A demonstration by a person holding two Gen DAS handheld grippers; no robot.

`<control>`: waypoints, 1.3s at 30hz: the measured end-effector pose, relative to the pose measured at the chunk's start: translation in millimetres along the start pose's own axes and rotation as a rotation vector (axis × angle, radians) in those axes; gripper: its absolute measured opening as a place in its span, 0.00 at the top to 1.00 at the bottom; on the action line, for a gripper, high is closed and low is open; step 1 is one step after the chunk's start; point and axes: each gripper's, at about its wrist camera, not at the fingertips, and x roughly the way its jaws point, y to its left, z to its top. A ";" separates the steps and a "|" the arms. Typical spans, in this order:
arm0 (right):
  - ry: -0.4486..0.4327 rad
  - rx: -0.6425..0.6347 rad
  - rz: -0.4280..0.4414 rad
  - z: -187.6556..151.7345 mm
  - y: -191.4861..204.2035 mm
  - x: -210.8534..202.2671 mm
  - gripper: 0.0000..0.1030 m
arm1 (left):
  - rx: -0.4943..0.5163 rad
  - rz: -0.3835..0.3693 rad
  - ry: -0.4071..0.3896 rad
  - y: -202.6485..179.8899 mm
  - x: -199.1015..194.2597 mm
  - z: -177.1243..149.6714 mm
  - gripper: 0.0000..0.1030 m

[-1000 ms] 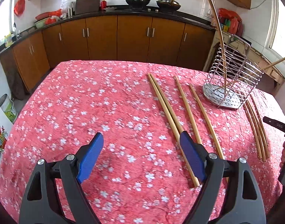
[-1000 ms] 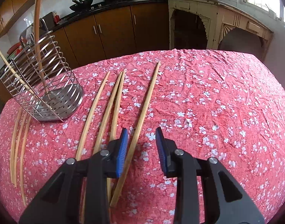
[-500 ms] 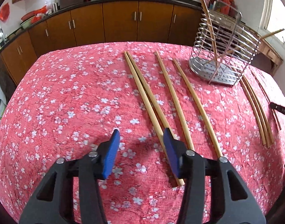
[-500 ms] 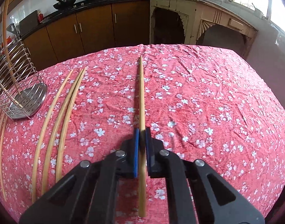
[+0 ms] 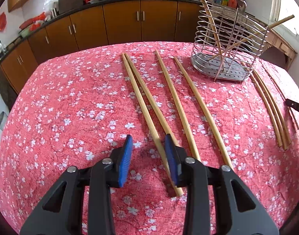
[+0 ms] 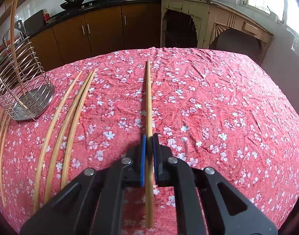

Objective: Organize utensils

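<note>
Bamboo chopstick (image 6: 149, 105), frame centre, is now pinched by the right gripper (image 6: 148, 143), a moment ago spread; left gripper (image 5: 148, 146) is closing around another chopstick (image 5: 143, 105), rack (image 5: 225, 45) upper right.

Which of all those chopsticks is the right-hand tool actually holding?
The right gripper is shut on the lone chopstick lying well apart from the others, running straight out between its blue pads; the rest lie untouched beside the rack.
</note>
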 end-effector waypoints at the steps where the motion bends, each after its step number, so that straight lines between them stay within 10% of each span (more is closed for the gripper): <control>1: 0.000 0.000 0.001 0.1 -0.4 -0.4 0.92 | 0.000 0.011 -0.002 -5.3 1.1 -0.8 0.79; 8: -0.006 0.082 -0.027 0.8 -23.9 -1.2 0.92 | -0.081 0.096 -0.007 32.8 24.1 28.2 0.93; 16: -0.022 0.082 0.058 -10.1 -30.5 -15.6 0.75 | -0.104 -0.009 -0.037 58.3 12.5 23.2 0.90; 20: -0.021 0.067 0.090 -29.3 -31.3 -32.8 0.74 | -0.074 -0.008 -0.071 58.1 -9.1 2.7 0.46; 39: -0.012 -0.004 0.043 -46.3 -25.7 -38.4 0.70 | -0.058 0.045 0.001 68.2 4.1 -15.9 0.16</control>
